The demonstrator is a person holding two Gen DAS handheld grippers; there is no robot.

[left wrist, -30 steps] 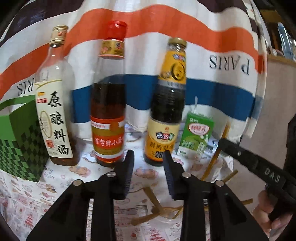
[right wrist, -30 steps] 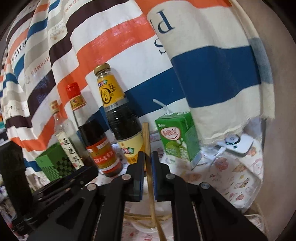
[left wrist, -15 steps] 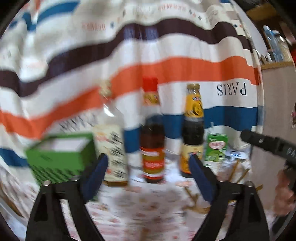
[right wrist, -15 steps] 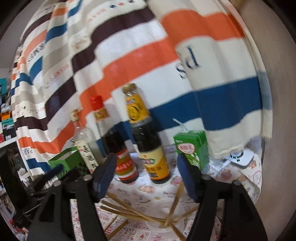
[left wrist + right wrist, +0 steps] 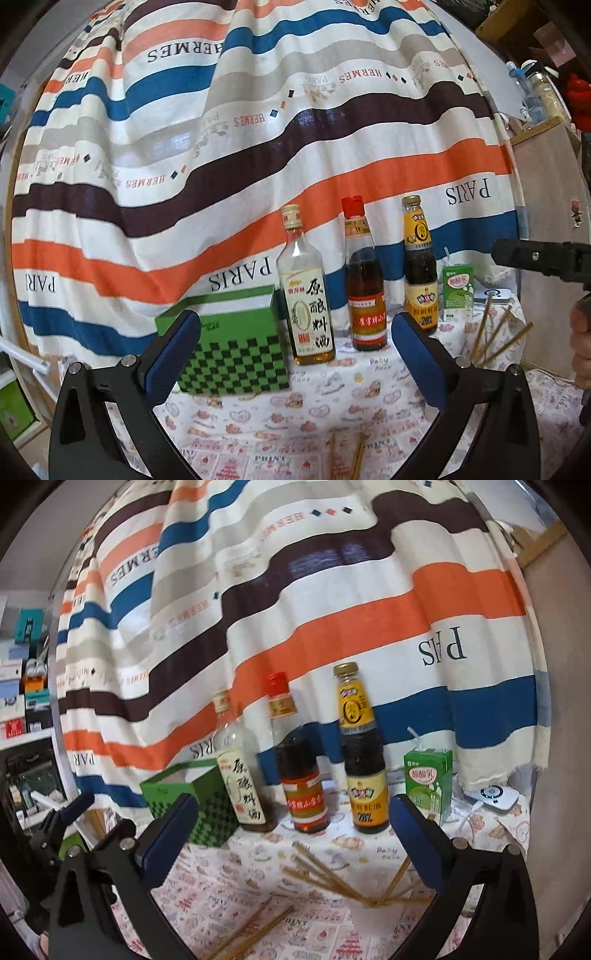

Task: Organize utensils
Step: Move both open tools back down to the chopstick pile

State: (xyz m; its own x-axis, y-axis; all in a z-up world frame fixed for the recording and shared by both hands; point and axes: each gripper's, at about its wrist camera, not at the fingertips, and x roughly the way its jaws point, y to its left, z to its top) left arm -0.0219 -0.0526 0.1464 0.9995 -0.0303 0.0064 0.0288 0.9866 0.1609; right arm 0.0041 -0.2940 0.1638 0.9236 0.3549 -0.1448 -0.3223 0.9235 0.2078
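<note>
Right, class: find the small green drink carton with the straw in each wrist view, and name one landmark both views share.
Left wrist view: green drink carton at right, beside the yellow-labelled dark bottle.
Right wrist view: carton right of centre, beside that bottle.
Shared landmark: the red-capped bottle.

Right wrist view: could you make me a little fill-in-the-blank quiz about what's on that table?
1. The glass bottle with the red cap stands ___ the other two bottles.
2. The small green drink carton has a ___ poking from its top.
3. The green checkered box stands to the ___ of all three bottles.

Missing words: between; straw; left
</note>
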